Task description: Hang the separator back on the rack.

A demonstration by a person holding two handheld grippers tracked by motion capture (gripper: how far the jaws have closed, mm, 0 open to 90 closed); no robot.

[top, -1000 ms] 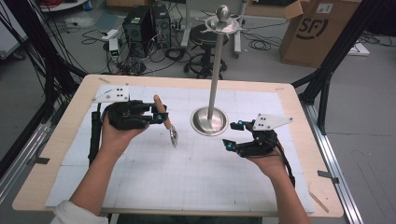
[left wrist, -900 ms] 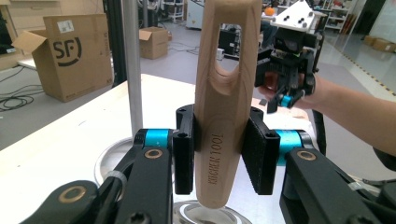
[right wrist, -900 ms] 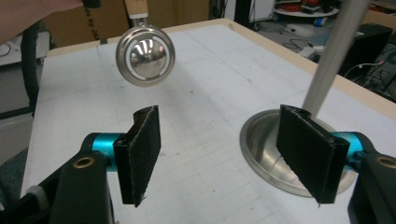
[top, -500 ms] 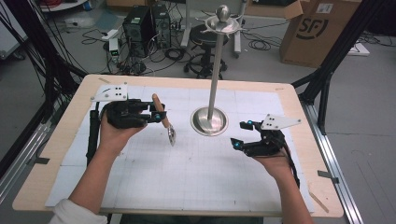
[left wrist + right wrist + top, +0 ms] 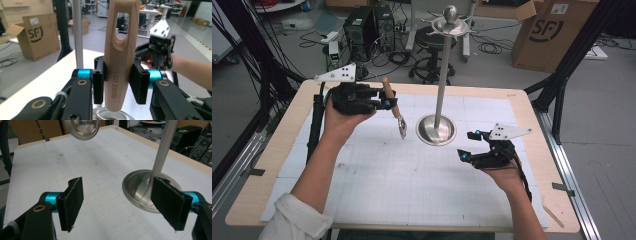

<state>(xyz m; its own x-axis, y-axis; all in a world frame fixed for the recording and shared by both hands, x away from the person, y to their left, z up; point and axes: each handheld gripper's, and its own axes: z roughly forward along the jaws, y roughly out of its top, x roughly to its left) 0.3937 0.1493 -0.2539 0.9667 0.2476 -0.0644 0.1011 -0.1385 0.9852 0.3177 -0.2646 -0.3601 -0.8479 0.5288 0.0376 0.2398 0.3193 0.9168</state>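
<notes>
The left tongs [image 5: 384, 101] have lifted the spoon [image 5: 395, 109] off the counter [image 5: 377, 175], clamped on its wooden handle, bowl hanging down beside the stand [image 5: 436, 127]. The right tongs [image 5: 468, 147] have just been opening, empty. Hanging it on top looks next.
</notes>
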